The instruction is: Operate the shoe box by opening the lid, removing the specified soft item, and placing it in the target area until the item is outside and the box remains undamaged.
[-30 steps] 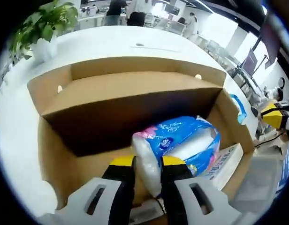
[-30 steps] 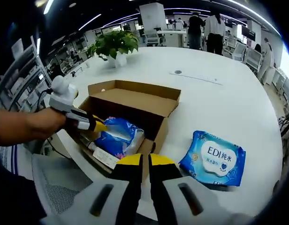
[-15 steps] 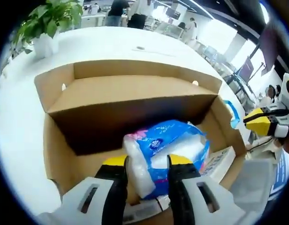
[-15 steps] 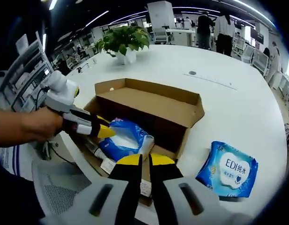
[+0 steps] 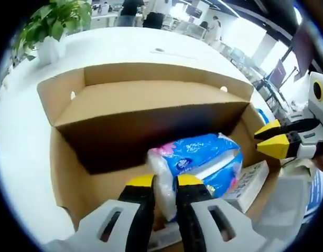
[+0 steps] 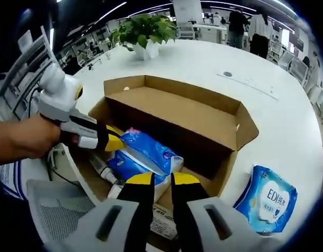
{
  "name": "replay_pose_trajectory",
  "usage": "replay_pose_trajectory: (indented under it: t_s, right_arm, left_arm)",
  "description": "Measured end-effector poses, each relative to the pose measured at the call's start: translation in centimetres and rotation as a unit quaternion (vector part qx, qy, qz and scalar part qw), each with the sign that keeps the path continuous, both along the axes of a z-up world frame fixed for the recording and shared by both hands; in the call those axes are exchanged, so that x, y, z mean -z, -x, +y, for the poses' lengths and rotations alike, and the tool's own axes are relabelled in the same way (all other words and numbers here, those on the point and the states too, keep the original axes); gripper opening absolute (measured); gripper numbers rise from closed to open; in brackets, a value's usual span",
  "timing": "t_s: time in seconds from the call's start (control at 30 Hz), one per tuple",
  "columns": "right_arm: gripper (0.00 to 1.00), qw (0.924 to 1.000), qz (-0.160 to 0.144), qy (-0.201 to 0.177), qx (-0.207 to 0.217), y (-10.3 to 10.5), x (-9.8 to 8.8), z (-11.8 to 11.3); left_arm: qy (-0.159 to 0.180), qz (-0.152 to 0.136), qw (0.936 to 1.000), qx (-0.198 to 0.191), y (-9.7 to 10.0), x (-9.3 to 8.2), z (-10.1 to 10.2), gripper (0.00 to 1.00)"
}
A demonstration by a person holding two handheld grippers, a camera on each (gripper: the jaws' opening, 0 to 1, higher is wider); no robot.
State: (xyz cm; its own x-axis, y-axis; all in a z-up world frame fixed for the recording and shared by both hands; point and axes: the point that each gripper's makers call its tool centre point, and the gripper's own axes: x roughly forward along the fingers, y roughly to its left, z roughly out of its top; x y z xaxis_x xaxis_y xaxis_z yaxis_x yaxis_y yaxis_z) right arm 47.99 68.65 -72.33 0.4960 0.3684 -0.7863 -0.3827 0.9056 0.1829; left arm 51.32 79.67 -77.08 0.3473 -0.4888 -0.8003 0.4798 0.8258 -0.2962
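Closer now, left hand-held gripper [image 5: 164,185] pinches tissue pack [image 5: 203,157]; right view adds wipes pack [image 6: 269,202]

In the left gripper view the tissue pack [image 5: 203,157] lies inside the box [image 5: 62,173], just ahead of the left gripper [image 5: 164,185], its near end between the jaws; the lid [image 5: 146,105] stands beyond it. The right gripper [image 5: 271,142] sits to the right, over the box's rim. A wipes pack [image 6: 266,202] lies on the table [image 6: 193,63], right of the box; a plant [image 6: 146,31] stands behind
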Motion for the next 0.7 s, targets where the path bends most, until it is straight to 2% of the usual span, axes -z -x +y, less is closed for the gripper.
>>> replay_pose_trajectory:
  t_s: [0.23,0.43,0.5,0.7]
  right_arm:
    - [0.14,0.9997,0.014,0.019,0.002,0.0,1.1,-0.5]
    - [0.13,0.9996,0.021,0.017,0.008,-0.6,1.9,0.1]
    - [0.13,0.9990,0.029,0.032,0.011,-0.7,2.5,-0.1]
    - [0.12,0.9980,0.041,0.043,0.018,-0.7,3.5,-0.2]
  left_arm:
    - [0.001,0.000,1.0000,-0.002,0.2,0.1,-0.1,0.11]
    - [0.003,-0.003,1.0000,-0.004,0.2,-0.1,-0.1,0.10]
    - [0.006,-0.003,1.0000,-0.005,0.3,-0.1,-0.1,0.10]
    - [0.012,-0.003,0.9999,-0.001,0.6,-0.2,-0.2,0.06]
